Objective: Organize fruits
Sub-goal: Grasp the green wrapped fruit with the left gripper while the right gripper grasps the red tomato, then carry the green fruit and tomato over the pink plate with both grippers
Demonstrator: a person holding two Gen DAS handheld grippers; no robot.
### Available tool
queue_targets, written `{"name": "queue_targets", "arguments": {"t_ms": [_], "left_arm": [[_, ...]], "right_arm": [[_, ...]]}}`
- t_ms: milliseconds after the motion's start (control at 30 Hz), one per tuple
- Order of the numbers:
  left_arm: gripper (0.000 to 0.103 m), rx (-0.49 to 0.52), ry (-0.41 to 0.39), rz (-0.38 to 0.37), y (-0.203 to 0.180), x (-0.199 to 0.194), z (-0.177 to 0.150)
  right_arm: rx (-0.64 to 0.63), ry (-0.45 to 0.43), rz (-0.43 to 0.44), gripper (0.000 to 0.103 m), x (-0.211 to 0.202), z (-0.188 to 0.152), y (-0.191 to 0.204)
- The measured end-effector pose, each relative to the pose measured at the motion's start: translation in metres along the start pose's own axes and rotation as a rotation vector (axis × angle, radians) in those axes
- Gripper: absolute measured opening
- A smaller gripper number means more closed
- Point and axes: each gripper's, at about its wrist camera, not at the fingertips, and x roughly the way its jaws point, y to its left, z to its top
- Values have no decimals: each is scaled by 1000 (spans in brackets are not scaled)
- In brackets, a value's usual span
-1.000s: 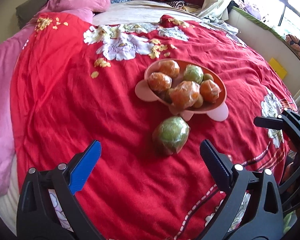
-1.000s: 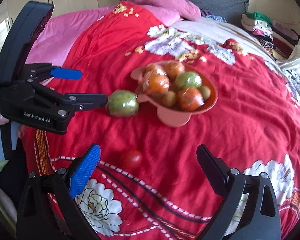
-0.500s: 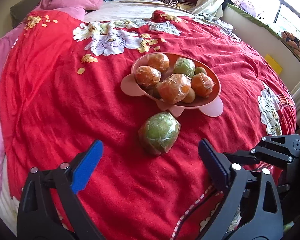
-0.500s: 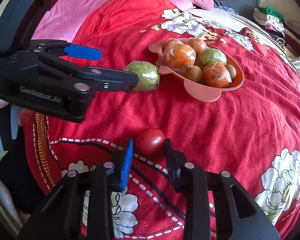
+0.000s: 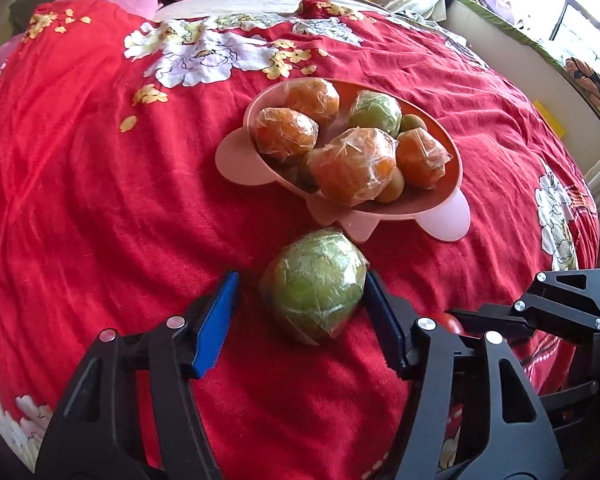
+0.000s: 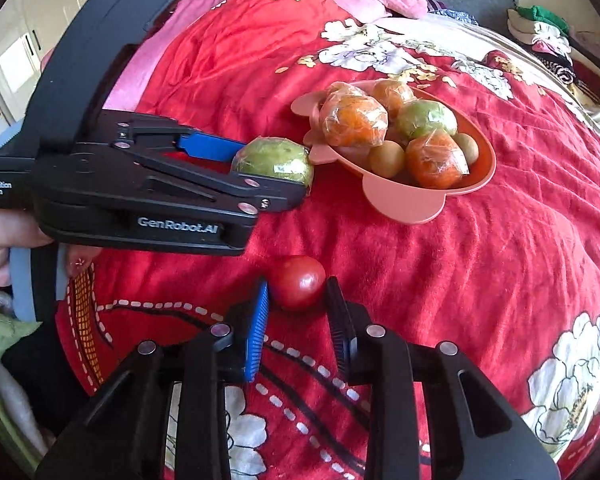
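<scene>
Black hand-held gripper (image 6: 296, 300) seemingly gripping tomato (image 6: 298, 282)

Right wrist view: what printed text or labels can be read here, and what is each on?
"GenRobot.AI": side of the left tool, white on black.
"Data Acquisition System": the same tool's handle end, at the picture's left edge.
Small sticker on the wrapped green fruit: too small to read.
Left wrist view: no text.

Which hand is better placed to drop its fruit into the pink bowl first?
Right. The right tool is already shut on the tomato, while the left tool is only closing around the wrapped green fruit beside the pink bowl.
</scene>
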Motion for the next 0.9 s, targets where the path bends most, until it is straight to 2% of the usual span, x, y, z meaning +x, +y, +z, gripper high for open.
{"name": "queue_targets", "arguments": {"t_ms": [100, 133, 533, 900], "left_arm": [[40, -7, -3, -34, 1, 1, 2], [39, -14, -3, -44, 1, 0, 2], [38, -12, -53, -67, 3, -36, -4], [39, -9, -120, -59, 4, -60, 22]], "right_arm": [[1, -3, 4, 27, -1, 1, 0], [0, -6, 7, 27, -3, 1, 0], [37, -91, -12, 27, -43, 9, -20], [61, -144, -51, 27, -63, 24, -43]]}}
